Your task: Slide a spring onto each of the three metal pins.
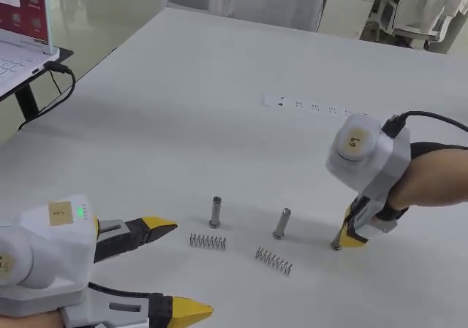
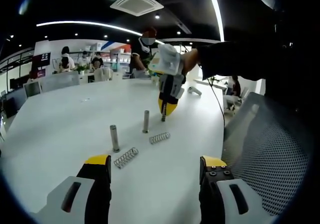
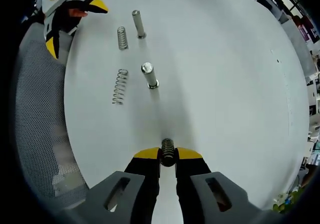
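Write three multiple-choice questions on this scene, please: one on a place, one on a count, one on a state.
1. Where do the loose springs lie? A on the table by the pins; B in a tray; C on the floor.
2. How many bare pins stand? A one; B two; C four.
3. The left claw is: A open; B shut on a pin; C shut on a spring.
Key: 1 A, both lie flat there; 2 B, two carry no spring; 3 A, jaws wide apart.

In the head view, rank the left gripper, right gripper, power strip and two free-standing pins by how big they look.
1. left gripper, nearest the camera, so inflated
2. right gripper
3. power strip
4. left pin and right pin: alike, unranked
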Demonstrator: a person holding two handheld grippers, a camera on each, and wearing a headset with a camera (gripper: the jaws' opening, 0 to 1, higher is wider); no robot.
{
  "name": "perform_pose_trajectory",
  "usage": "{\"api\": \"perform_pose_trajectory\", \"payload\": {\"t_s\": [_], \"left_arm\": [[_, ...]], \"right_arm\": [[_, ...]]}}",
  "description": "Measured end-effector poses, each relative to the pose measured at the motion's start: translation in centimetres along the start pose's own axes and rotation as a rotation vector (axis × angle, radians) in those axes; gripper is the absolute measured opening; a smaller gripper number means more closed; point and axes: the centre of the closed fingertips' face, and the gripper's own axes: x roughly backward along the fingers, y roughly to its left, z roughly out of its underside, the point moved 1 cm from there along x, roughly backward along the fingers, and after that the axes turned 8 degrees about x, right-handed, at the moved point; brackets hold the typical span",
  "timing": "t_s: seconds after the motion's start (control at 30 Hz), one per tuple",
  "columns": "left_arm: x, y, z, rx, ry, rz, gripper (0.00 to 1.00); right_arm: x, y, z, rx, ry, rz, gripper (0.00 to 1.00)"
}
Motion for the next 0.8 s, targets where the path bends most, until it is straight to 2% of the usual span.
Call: {"api": "perform_pose_trajectory", "payload": {"t_s": [0.37, 0.8], "left_arm": [[-0.07, 0.02, 0.09, 0.002, 0.0, 0.001, 0.68], [-0.2, -0.05, 0.0, 0.002, -0.002, 0.005, 0.68]], "right_arm": [[-0.04, -0.11, -0.11, 0.01, -0.012, 0.007, 0.1], [-0.05, 0.02, 0.43, -0.004, -0.025, 0.013, 0.19]]}}
